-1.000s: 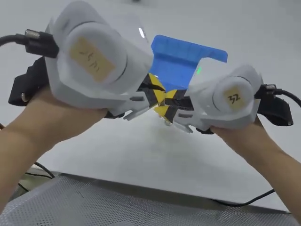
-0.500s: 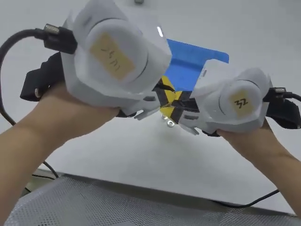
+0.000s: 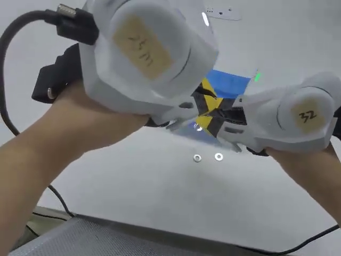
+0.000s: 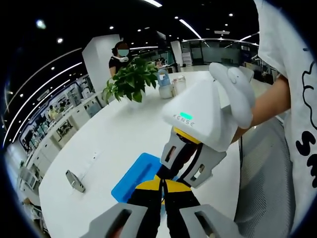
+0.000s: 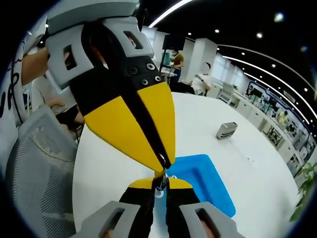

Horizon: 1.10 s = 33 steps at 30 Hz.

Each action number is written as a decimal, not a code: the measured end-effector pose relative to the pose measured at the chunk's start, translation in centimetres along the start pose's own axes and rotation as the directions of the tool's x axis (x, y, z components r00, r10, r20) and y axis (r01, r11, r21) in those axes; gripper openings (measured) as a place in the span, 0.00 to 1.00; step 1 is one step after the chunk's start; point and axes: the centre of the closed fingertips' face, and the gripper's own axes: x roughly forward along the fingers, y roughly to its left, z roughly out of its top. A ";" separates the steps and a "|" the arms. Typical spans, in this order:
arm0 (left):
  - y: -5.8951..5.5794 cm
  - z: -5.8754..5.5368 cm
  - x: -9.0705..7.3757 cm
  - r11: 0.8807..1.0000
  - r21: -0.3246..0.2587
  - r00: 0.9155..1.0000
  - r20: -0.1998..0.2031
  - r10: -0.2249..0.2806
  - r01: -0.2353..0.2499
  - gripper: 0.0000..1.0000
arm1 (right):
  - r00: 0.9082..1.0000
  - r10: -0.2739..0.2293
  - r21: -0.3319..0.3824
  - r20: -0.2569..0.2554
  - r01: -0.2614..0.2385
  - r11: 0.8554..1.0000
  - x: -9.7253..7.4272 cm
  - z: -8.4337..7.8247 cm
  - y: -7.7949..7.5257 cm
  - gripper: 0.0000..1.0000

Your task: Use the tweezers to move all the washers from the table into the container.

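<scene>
Mid-task, judging by the layout: held up off the counter (image 3: pixel 160 186) with the tweezers (image 5: pixel 159 192) pinched from both ends. Visible in the right gripper view as a thin bright sliver, leaving the tip of the left gripper (image 4: pixel 163 182), clenched flat on it, and entering the right gripper (image 5: pixel 159 184), likewise clenched on it. Impossible to tell whether carrying a washer at the tip; too small and blurred.

Left to move: 1 washer (image 3: pixel 197 158) and a 2nd washer (image 3: pixel 218 156) just beside it, flat on the bare counter, below the grippers and nearer the person. Well apart from the blue container (image 3: pixel 232 84), set beyond the grippers.

Next, probably: lower the tweezers tip-first onto 1 washer, squeeze, lift, carry over the container rim, release. Calls for fine aim and a light squeeze; thin rings on a slick top, likely to skid or flip.

White, smooth and wide as a surface, with a small grey box (image 5: pixel 226 130) farther off. Around it, an open office: long ceiling light strips, a potted plant (image 4: pixel 131 82), a mesh chair (image 5: pixel 39 163) at the near edge.
</scene>
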 end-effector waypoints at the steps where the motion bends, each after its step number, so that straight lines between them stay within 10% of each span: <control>1: 0.2 0.1 0.1 1.000 0.006 1.000 0.003 0.002 -0.002 0.00 | 1.000 -0.007 0.000 0.001 0.007 1.000 -0.1 0.1 -0.3 0.04; 14: 2.1 0.2 1.9 0.999 0.031 1.000 0.012 0.019 -0.020 0.00 | 0.997 -0.067 -0.020 -0.031 0.066 0.998 0.9 -0.8 -3.0 0.04; 33: 2.3 -3.0 4.3 1.000 -0.003 1.000 -0.022 0.012 -0.012 0.00 | 0.996 -0.033 0.050 -0.083 0.037 0.998 3.8 -3.5 -2.4 0.04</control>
